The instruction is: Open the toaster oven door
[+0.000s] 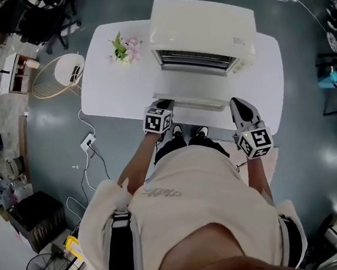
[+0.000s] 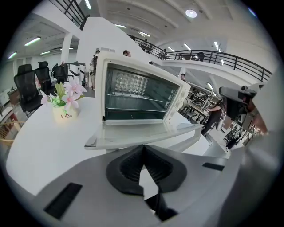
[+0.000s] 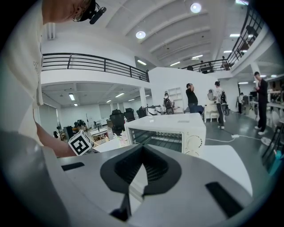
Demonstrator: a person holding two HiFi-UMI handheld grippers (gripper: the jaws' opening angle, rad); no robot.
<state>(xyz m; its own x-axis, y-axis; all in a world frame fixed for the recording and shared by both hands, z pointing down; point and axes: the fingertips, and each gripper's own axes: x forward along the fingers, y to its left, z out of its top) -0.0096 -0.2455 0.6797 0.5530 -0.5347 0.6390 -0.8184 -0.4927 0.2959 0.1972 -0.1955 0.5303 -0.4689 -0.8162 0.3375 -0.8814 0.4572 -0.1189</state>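
White table (image 1: pixel 102 90) on grey floor of open hall. At far centre of table: toaster oven (image 1: pixel 202 21), with door (image 1: pixel 197 90) fully lowered, lying flat toward near edge, cavity and wire rack exposed. Left of oven and apart from it: flower pot (image 1: pixel 123 48). At door's near left corner: left gripper (image 1: pixel 163 104), jaws closed tip to tip, nothing between them; contact with door not determinable. Just right of door's near edge: right gripper (image 1: pixel 238 102), jaws likewise closed and empty.
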